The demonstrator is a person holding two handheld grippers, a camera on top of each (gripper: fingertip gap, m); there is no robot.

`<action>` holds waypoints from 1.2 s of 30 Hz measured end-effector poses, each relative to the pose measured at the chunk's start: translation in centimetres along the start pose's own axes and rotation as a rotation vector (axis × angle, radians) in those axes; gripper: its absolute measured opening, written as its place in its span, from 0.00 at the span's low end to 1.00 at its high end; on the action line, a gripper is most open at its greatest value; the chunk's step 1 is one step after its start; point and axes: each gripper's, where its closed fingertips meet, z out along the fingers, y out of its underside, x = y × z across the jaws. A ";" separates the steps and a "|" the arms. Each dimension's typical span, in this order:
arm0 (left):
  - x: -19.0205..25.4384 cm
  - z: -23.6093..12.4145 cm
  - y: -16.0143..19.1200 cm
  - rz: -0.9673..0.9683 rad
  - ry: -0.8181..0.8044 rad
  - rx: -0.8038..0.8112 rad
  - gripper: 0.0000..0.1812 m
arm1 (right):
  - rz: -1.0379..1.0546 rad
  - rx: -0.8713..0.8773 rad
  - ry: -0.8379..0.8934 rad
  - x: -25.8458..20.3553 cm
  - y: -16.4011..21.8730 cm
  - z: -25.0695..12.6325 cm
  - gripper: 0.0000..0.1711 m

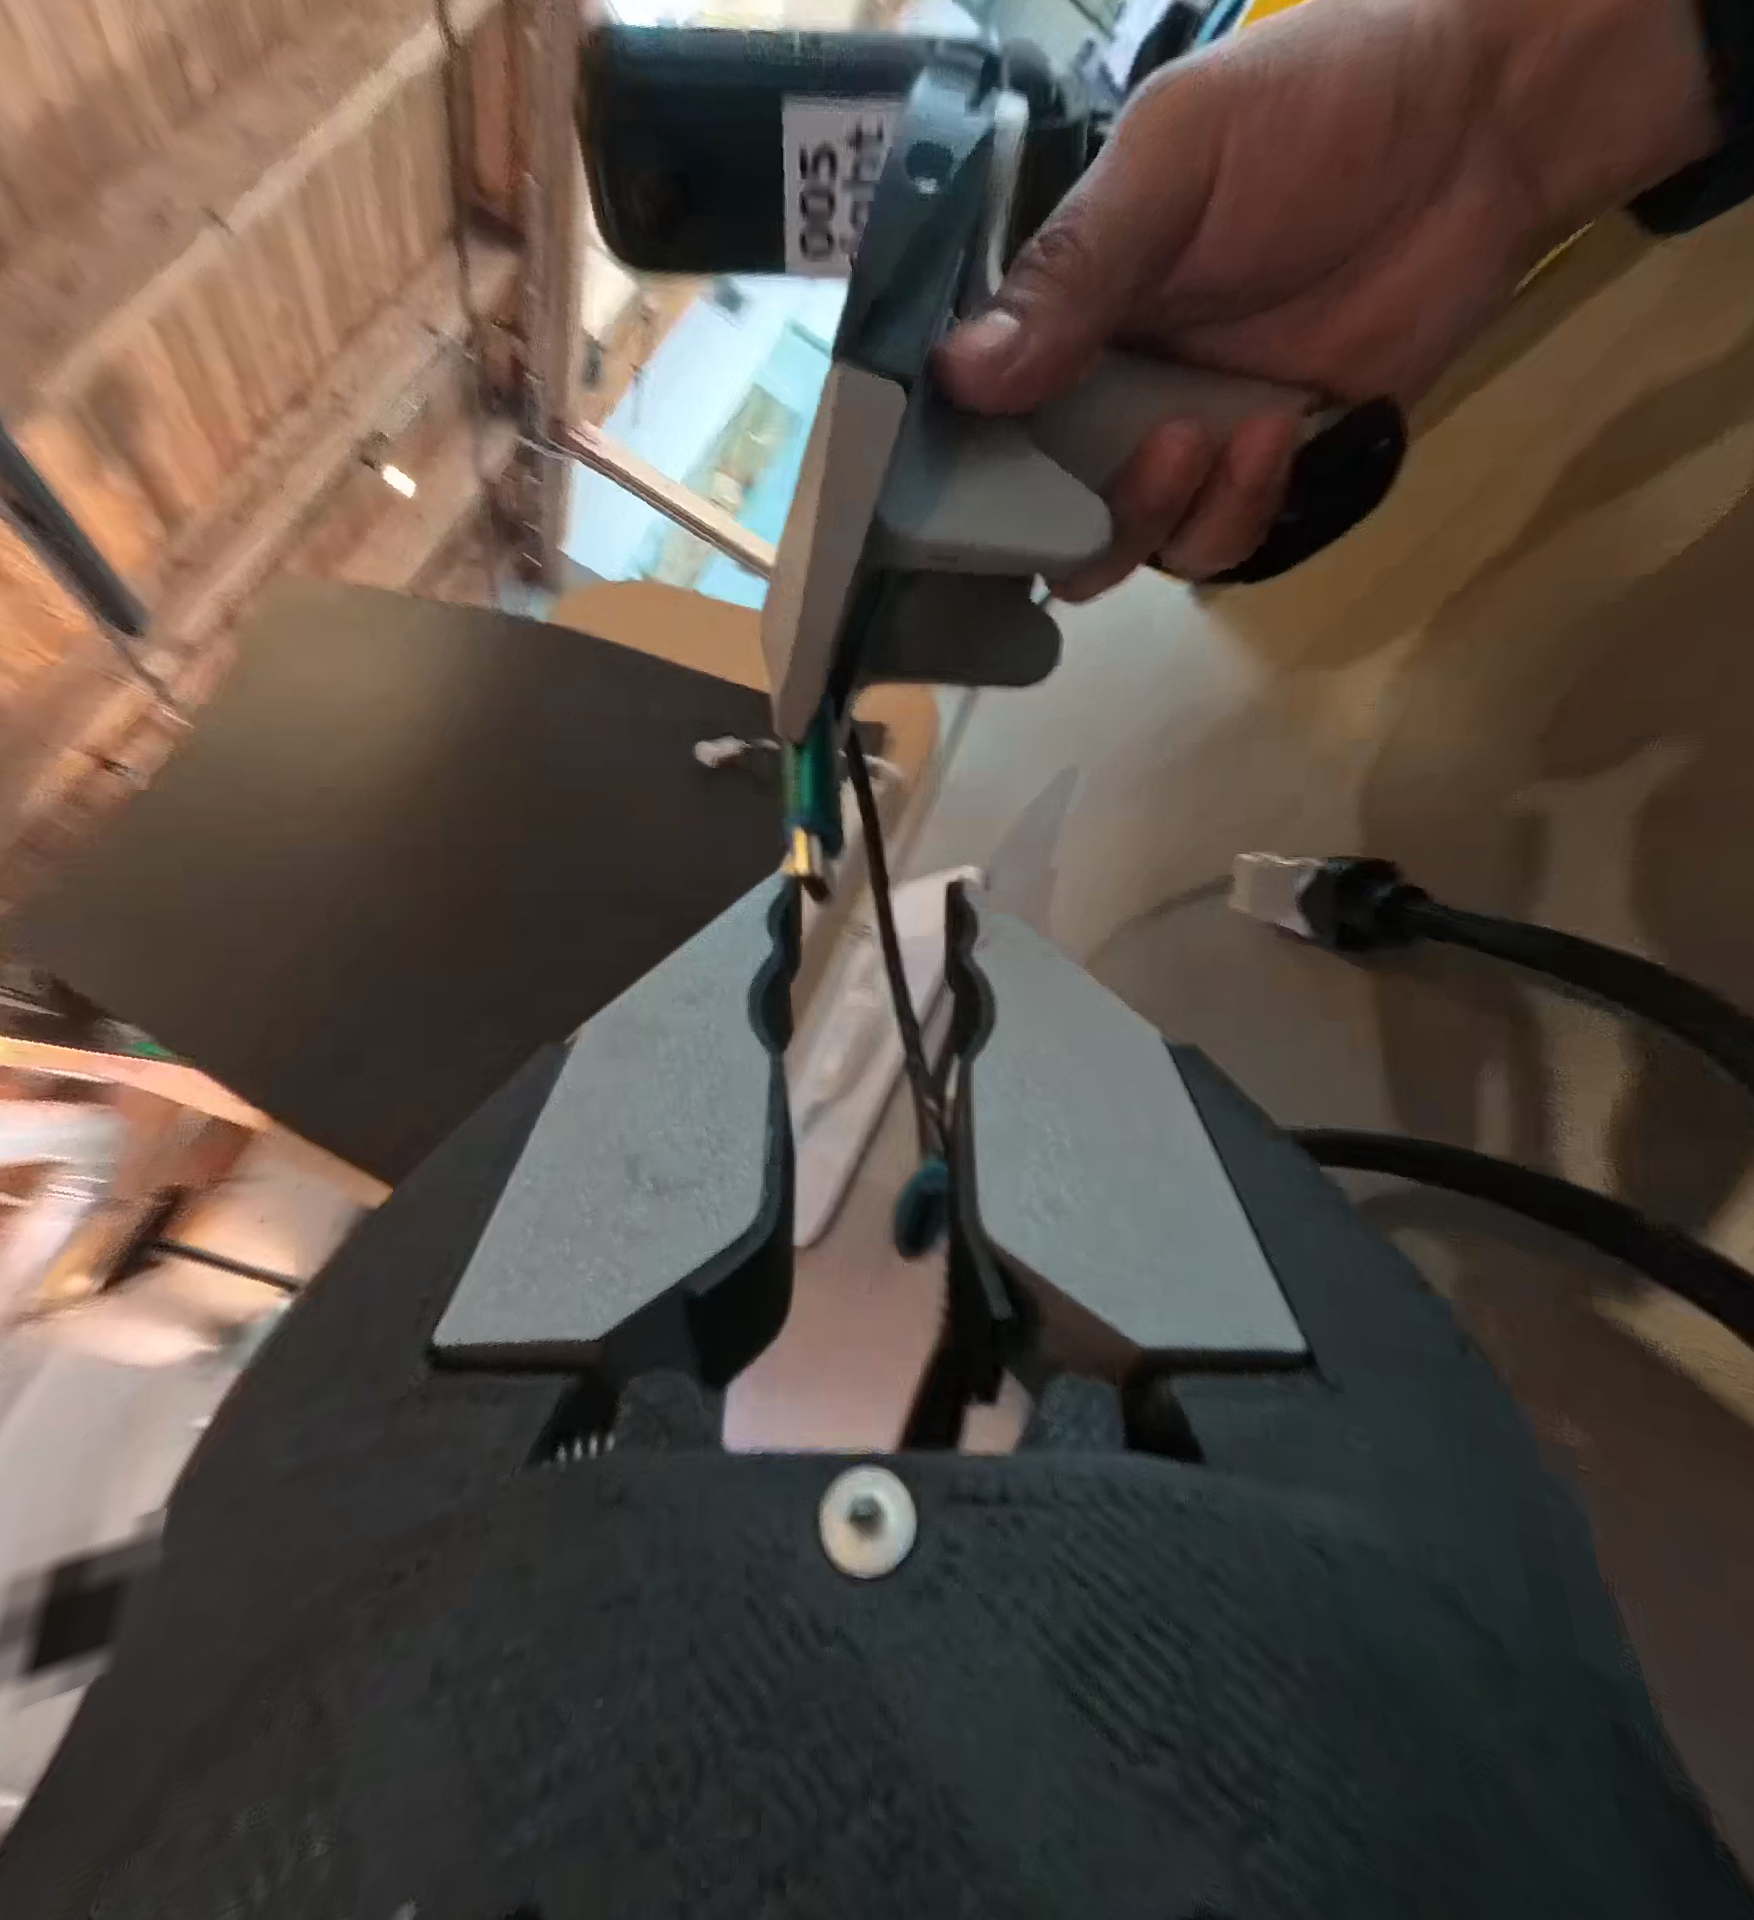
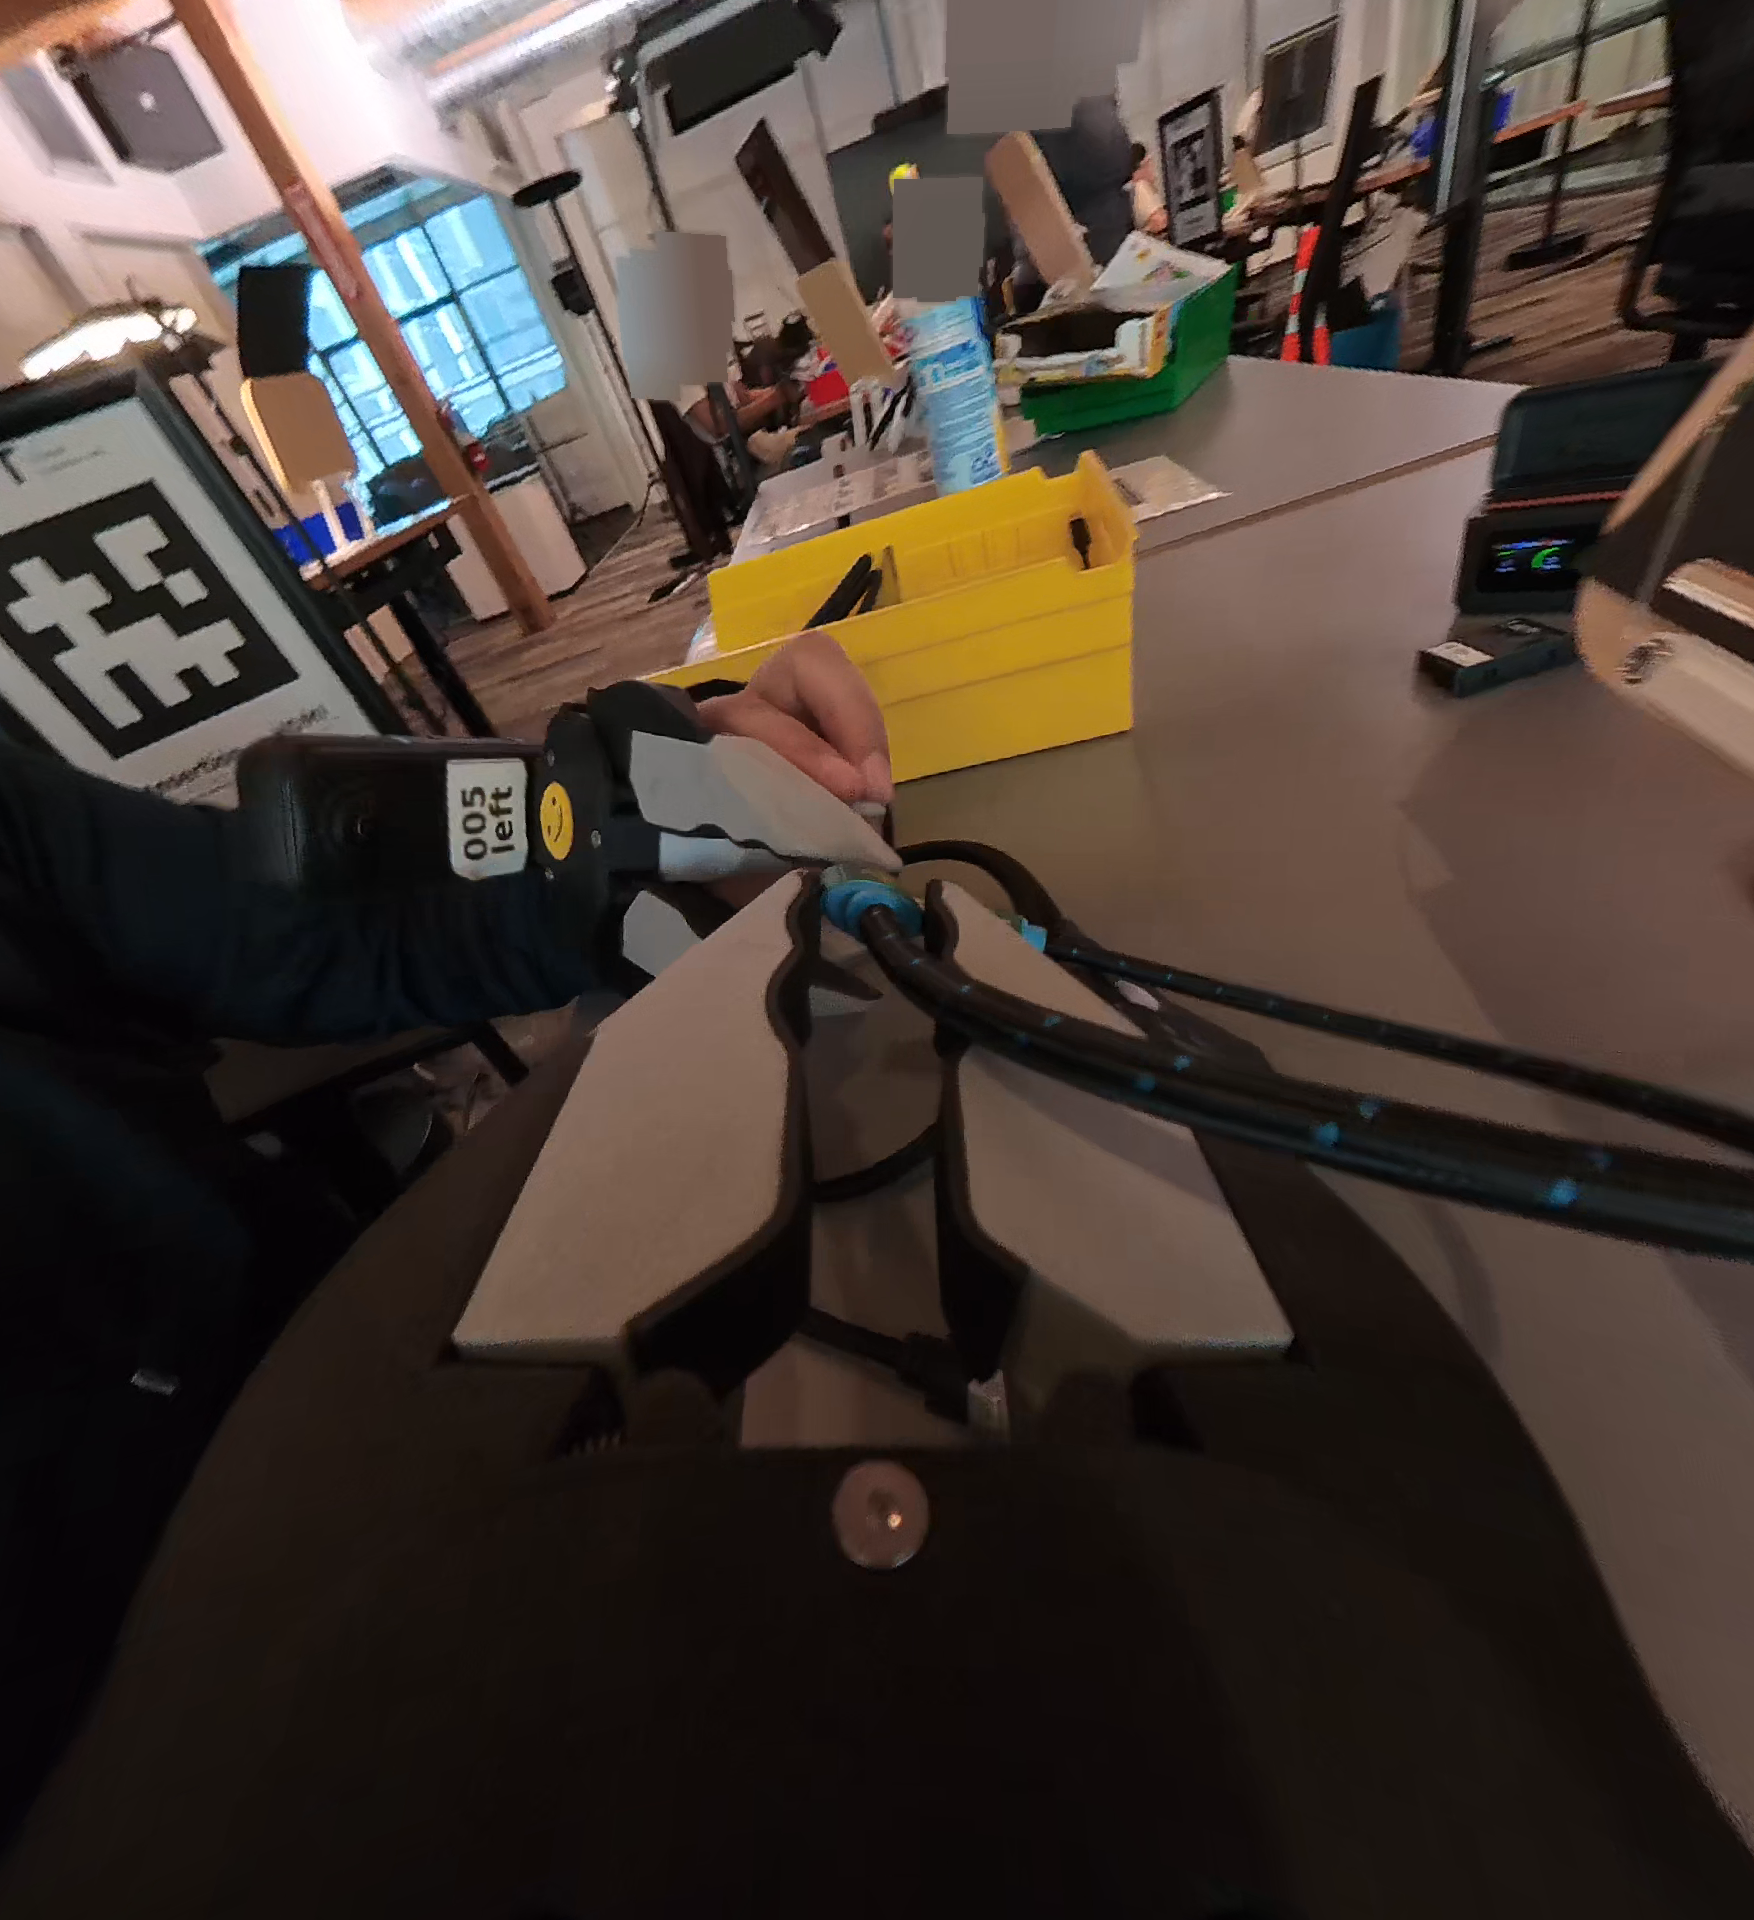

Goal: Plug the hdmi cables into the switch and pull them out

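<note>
In the left wrist view my left gripper (image 1: 871,935) is shut on the pale switch (image 1: 847,1049), one finger on each side of it. A thin black cable with a teal collar (image 1: 920,1205) runs along the switch. My right gripper (image 1: 800,727), held by a hand, hangs just past it and grips an HDMI plug (image 1: 808,857) with a gold tip, close to the switch's end. In the right wrist view my right gripper (image 2: 871,920) is shut on that plug's blue collar (image 2: 868,902). Its braided black cable (image 2: 1268,1101) trails right. The left gripper (image 2: 878,852) is directly ahead.
A second black cable with a silver connector (image 1: 1278,894) lies on the beige table (image 1: 1475,727). A dark board (image 1: 385,831) lies beside the switch. A yellow bin (image 2: 956,623), a small meter (image 2: 1522,556) and a green bin (image 2: 1133,364) stand farther off. People work in the background.
</note>
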 end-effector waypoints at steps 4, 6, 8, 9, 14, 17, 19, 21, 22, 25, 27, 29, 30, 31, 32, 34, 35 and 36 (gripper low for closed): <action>0.2 0.3 2.7 -0.127 0.091 -0.112 0.17 | 0.004 0.014 0.057 0.9 -0.4 -0.8 0.10; 1.0 0.5 3.3 -0.100 0.135 -0.148 0.18 | 0.008 0.000 0.059 0.9 -0.2 -0.7 0.10; 1.9 0.7 2.7 -0.039 0.158 -0.152 0.16 | 0.017 -0.004 0.055 0.9 0.0 -0.4 0.10; 2.3 0.7 2.5 -0.017 0.169 -0.160 0.17 | 0.018 -0.005 0.061 1.1 0.0 -0.3 0.10; 4.2 1.6 4.0 0.007 0.241 -0.312 0.24 | -0.024 0.061 0.166 2.2 -1.2 -1.1 0.10; 4.5 2.5 6.0 0.115 0.234 -0.435 0.21 | -0.071 0.059 0.232 2.6 -1.7 -2.1 0.10; 4.0 3.0 6.9 0.172 0.207 -0.477 0.10 | -0.083 0.053 0.275 3.0 -1.8 -2.6 0.10; 3.6 3.1 8.1 0.187 0.205 -0.525 0.10 | -0.064 0.033 0.311 3.7 -1.5 -3.1 0.10; 3.4 3.1 8.4 0.189 0.194 -0.520 0.10 | -0.043 0.025 0.318 4.0 -1.3 -3.2 0.10; 2.1 2.7 8.3 0.155 0.115 -0.437 0.10 | 0.015 0.040 0.280 4.1 -0.8 -2.7 0.10; 0.0 2.3 6.9 0.106 0.020 -0.355 0.10 | 0.036 0.062 0.215 3.4 -0.7 -1.9 0.10; -1.6 1.8 5.7 0.023 -0.056 -0.278 0.10 | 0.055 0.074 0.155 2.5 -0.7 -1.1 0.10; -2.1 1.5 5.4 -0.016 -0.077 -0.246 0.10 | 0.061 0.083 0.130 2.1 -0.8 -0.8 0.10; -2.5 1.4 5.1 -0.035 -0.096 -0.223 0.10 | 0.059 0.091 0.113 1.6 -0.9 -0.5 0.10; -2.8 1.2 4.8 -0.040 -0.109 -0.206 0.10 | 0.048 0.088 0.114 1.4 -0.9 -0.1 0.10; -3.1 1.1 4.3 -0.056 -0.124 -0.181 0.10 | 0.010 0.067 0.156 1.6 -0.6 0.4 0.10; -3.1 1.1 4.1 -0.064 -0.124 -0.174 0.10 | -0.001 0.067 0.165 1.5 -0.6 0.7 0.10; -3.1 1.1 3.8 -0.067 -0.120 -0.162 0.10 | -0.004 0.074 0.164 1.4 -0.7 0.9 0.10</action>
